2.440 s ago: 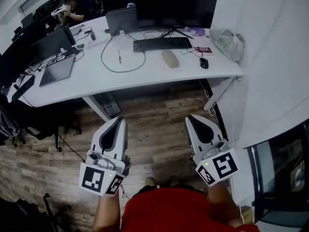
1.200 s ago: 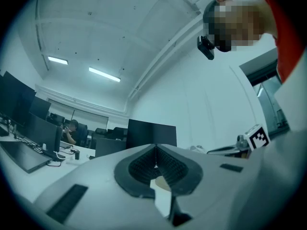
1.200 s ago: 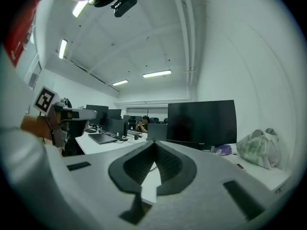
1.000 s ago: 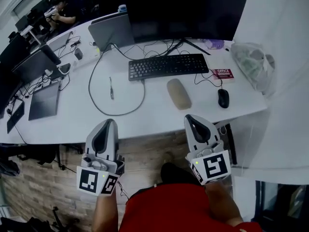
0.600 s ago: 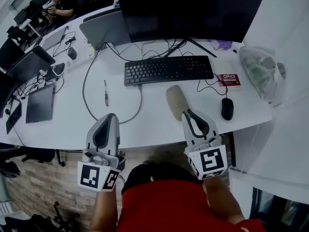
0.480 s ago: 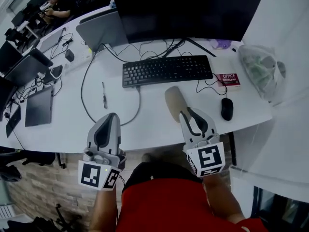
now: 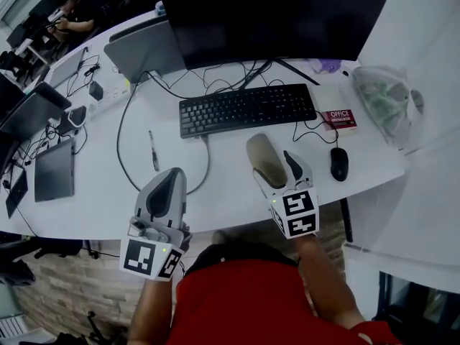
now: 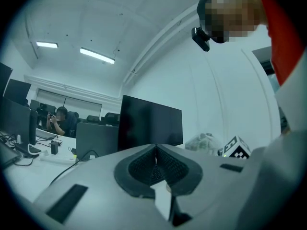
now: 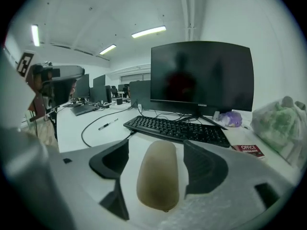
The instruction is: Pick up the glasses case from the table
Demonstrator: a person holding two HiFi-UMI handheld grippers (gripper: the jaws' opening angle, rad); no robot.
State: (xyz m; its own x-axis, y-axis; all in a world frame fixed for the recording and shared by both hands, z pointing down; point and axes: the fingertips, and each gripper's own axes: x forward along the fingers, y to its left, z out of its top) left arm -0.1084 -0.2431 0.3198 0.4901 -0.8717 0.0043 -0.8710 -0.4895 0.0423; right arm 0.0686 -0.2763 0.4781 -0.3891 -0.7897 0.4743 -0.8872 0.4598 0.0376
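Note:
The glasses case [image 7: 264,157], a tan oblong pouch, lies on the white desk [image 7: 215,192] in front of the keyboard. My right gripper [image 7: 273,167] reaches over the desk edge and its jaws are opening. The case [image 9: 158,176] lies lengthwise between them, with a gap on each side, so the pads do not press on it. My left gripper [image 7: 171,177] hovers at the desk's front edge, left of the case. In the left gripper view the left gripper [image 8: 155,150] has its jaws closed together with nothing in them.
A black keyboard [image 7: 248,108] and a large monitor [image 7: 280,13] stand behind the case. A mouse [image 7: 339,164], a red box [image 7: 339,117] and a plastic bag [image 7: 388,99] are to the right. A pen [image 7: 153,160], a looping cable and a laptop [image 7: 136,45] lie to the left.
My right gripper has moved forward and down over the desk, and its jaws have opened around the case. The left gripper has come forward to the desk edge.

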